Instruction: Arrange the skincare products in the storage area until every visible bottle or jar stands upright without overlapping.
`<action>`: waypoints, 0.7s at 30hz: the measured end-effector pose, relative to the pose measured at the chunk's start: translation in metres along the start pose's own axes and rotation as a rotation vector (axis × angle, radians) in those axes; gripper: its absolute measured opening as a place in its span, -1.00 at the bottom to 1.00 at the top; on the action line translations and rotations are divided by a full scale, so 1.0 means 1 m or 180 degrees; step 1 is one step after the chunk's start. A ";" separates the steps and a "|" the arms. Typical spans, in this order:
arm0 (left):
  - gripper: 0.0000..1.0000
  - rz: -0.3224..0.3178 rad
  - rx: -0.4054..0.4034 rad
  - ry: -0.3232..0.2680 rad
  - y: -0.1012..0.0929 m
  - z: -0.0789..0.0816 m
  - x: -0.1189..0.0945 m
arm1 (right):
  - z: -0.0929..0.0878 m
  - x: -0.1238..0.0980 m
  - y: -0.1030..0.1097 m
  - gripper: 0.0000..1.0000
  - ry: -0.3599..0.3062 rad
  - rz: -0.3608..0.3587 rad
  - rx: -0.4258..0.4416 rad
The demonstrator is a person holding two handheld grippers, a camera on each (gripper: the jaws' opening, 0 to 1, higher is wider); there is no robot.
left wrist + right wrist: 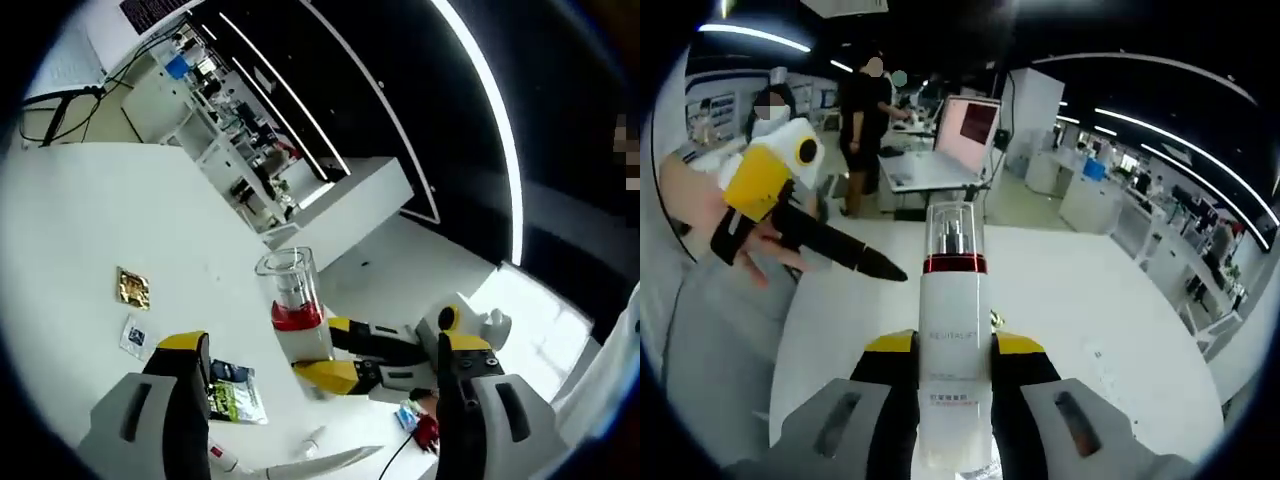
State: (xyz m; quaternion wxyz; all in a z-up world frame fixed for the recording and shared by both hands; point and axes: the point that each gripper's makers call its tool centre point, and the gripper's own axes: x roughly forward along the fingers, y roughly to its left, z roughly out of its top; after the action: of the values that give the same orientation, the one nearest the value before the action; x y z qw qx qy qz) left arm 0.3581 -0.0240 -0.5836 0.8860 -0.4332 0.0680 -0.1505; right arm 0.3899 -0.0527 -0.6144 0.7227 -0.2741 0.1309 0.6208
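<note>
Right hand-held gripper (952, 375) has its two jaws closed on the lower body of a white pump bottle (954, 330), which carries a red band under a clear cap. In the left gripper view the same bottle (296, 310) is seen clamped from the side by that gripper's black and yellow jaws. It reads as upright relative to the tabletop (90, 210), though with both views rolling I would not swear to the exact angle, and I cannot tell whether its base touches the surface or hangs just above it.

Left hand-held gripper (325, 365) has its jaws spread wide with nothing between them. In the right gripper view it hovers off to the bottle's left, well apart from it, with a person's hand (700, 215) around its handle.

Little of the arranging looks finished. Several flat items lie on the tabletop near the left gripper's jaws: a gold sachet (133, 288), a small white sachet (137, 337), and a green-printed packet (233, 392). A slim white tube (330, 462) lies on its side near the bottom of that view, and some small blue and red objects (420, 422) sit by the right gripper. No storage area can be made out. As I judge it, one bottle is in hand to be stood up, and at least the tube remains lying down.
</note>
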 end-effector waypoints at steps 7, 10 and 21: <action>0.58 -0.0043 -0.0013 -0.0255 -0.013 0.020 -0.002 | 0.037 -0.010 0.016 -0.49 -0.0261 -0.0172 -0.0123; 0.43 -0.0073 0.0198 -0.0330 -0.025 0.025 -0.005 | 0.053 -0.018 0.026 -0.49 -0.0391 -0.0254 -0.0139; -0.20 -0.0201 0.0876 -0.0303 -0.059 0.026 -0.014 | 0.073 -0.038 0.052 -0.49 -0.0556 -0.0349 -0.0180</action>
State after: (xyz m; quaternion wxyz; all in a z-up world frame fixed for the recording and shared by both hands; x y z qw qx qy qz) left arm 0.3390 -0.0344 -0.5211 0.9341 -0.3163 -0.0090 -0.1656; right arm 0.3214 -0.0391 -0.5466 0.7562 -0.2460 0.0346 0.6053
